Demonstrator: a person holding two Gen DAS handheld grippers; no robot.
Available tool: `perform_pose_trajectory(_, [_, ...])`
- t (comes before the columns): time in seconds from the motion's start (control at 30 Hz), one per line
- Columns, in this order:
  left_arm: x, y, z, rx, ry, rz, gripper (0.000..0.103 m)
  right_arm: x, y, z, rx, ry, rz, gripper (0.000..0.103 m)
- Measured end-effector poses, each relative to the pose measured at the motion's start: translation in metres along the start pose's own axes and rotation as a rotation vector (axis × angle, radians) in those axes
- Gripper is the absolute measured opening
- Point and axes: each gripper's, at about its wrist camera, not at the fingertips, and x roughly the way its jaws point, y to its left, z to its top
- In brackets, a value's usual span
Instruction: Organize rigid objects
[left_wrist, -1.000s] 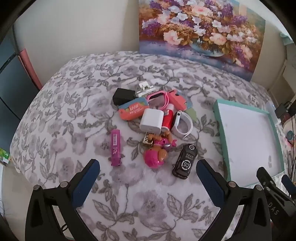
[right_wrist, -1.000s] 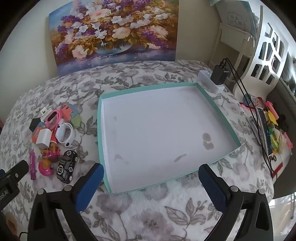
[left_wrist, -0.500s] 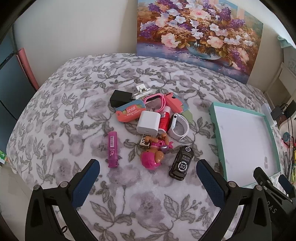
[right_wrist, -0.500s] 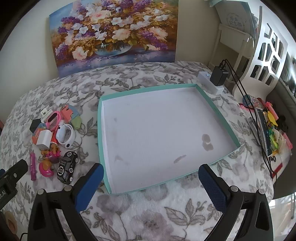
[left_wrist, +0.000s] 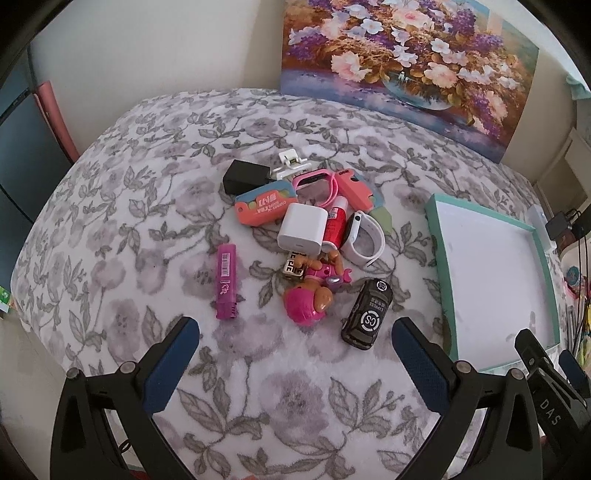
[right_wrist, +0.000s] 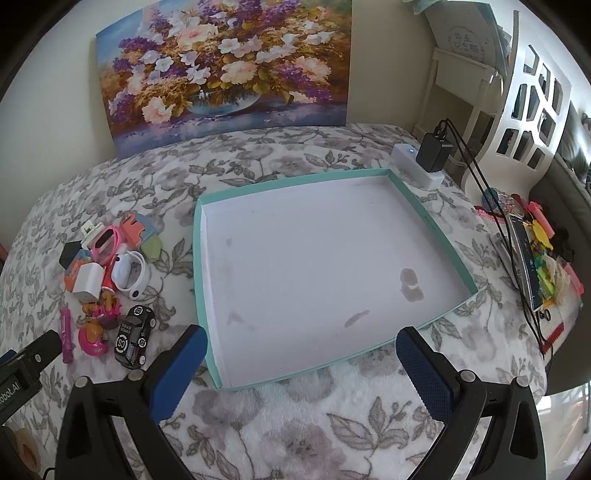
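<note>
A heap of small objects lies on the floral blanket: a magenta lighter (left_wrist: 226, 282), a pink doll figure (left_wrist: 308, 295), a black toy car (left_wrist: 366, 314), a white charger cube (left_wrist: 302, 228), a white watch (left_wrist: 364, 238), a red tube (left_wrist: 334, 227), an orange case (left_wrist: 264, 207), a pink watch (left_wrist: 316, 184) and a black block (left_wrist: 245, 176). My left gripper (left_wrist: 295, 343) hangs open just short of the heap, nothing between its fingers. The teal-rimmed white tray (right_wrist: 201, 266) holds nothing. My right gripper (right_wrist: 299, 352) stands open over the tray's near edge. The heap (right_wrist: 107, 280) lies left of it.
A flower painting (right_wrist: 229, 74) leans on the wall behind. A white power strip with a black adapter (right_wrist: 424, 158) and cables sits past the tray's far right corner. Clutter (right_wrist: 532, 258) lines the right bed edge. The blanket falls away at left.
The left wrist view has shifted slightly, the heap sliding a little left and up in frame and then settling. The right gripper and the tray have barely moved. Both grippers stay open.
</note>
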Motion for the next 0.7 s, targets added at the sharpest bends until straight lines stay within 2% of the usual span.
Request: perform_pose_trajectory(0.7, [0.014, -0.005, -0.003, 0.052, 0.076, 0.034, 0.103, -0.005, -0.001, 0.001, 0.010, -0.034, -0.011, 0.103])
